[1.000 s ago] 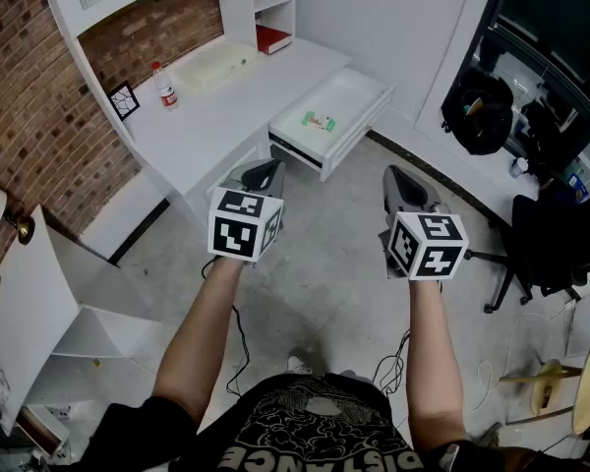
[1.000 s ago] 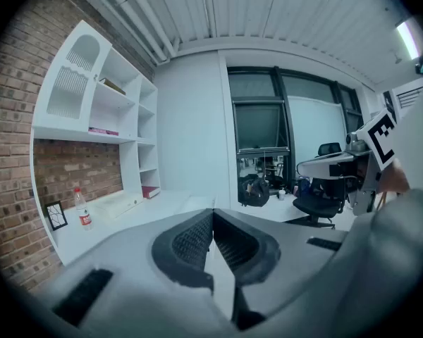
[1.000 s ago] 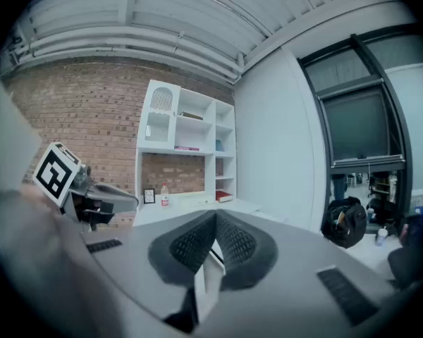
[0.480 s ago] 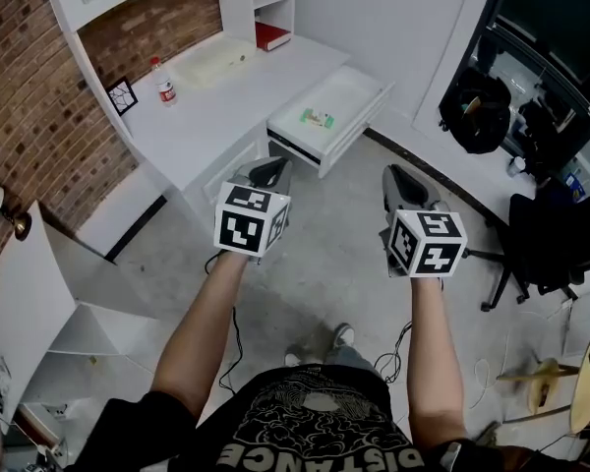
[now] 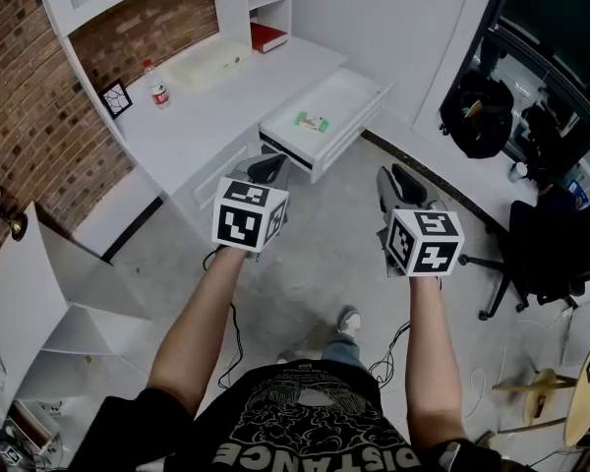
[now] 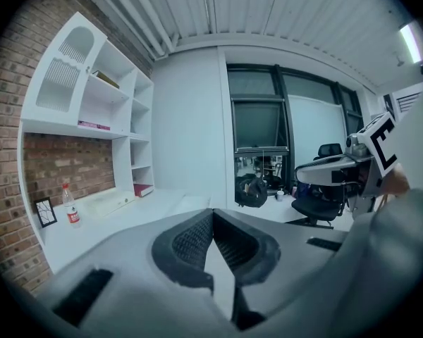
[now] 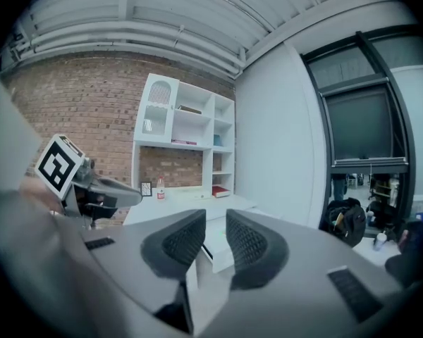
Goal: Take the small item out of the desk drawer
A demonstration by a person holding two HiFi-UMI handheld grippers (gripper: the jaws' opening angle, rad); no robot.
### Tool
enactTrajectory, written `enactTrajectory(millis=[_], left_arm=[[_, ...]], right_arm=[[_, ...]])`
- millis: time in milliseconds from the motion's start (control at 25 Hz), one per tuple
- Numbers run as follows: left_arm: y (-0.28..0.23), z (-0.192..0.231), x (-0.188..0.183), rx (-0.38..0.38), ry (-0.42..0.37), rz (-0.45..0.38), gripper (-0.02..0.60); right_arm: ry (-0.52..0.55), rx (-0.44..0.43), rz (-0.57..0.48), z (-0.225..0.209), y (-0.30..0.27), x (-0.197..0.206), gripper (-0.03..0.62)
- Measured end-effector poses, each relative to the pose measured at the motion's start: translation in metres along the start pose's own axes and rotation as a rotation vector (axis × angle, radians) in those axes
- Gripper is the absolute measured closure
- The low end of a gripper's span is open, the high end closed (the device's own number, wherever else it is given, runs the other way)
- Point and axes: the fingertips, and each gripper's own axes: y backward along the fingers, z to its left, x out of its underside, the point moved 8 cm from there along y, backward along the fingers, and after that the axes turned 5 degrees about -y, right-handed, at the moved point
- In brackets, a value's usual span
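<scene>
The white desk drawer point(image 5: 349, 116) stands pulled out from the desk point(image 5: 216, 106), and a small green item point(image 5: 315, 121) lies inside it. My left gripper point(image 5: 270, 165) hovers just short of the drawer's front left corner, shut and empty. My right gripper point(image 5: 398, 180) hangs over the floor to the right of the drawer; its jaws are opening, a narrow gap shows between the pads point(image 7: 180, 241) and nothing is between them. In the right gripper view the drawer point(image 7: 218, 241) shows past the jaws.
On the desk stand a water bottle point(image 5: 156, 85), a small framed picture point(image 5: 115, 98), a pale tray point(image 5: 208, 64) and a red book point(image 5: 267, 37). A black office chair point(image 5: 551, 254) and a black bag point(image 5: 480, 116) sit at the right. Cables point(image 5: 393, 357) lie on the floor.
I have stepped closer to the desk and both grippers have moved forward, the left one up to the drawer front. The right gripper's jaws have parted slightly.
</scene>
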Motion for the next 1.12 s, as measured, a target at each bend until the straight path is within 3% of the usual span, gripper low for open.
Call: enactTrajectory(millis=[720,1120], left_arm=[[-0.169,-0.026,-0.047,-0.091,0.005,0.037,0.574],[-0.234,-0.036,-0.064,-0.131,0.020,0.065,0.573]], right_arm=[[0.014,-0.113,0.052,-0.169,-0.102,-0.020,0.389],[0.009,-0.202,0.083,-0.229,-0.146,-0.026,0.315]])
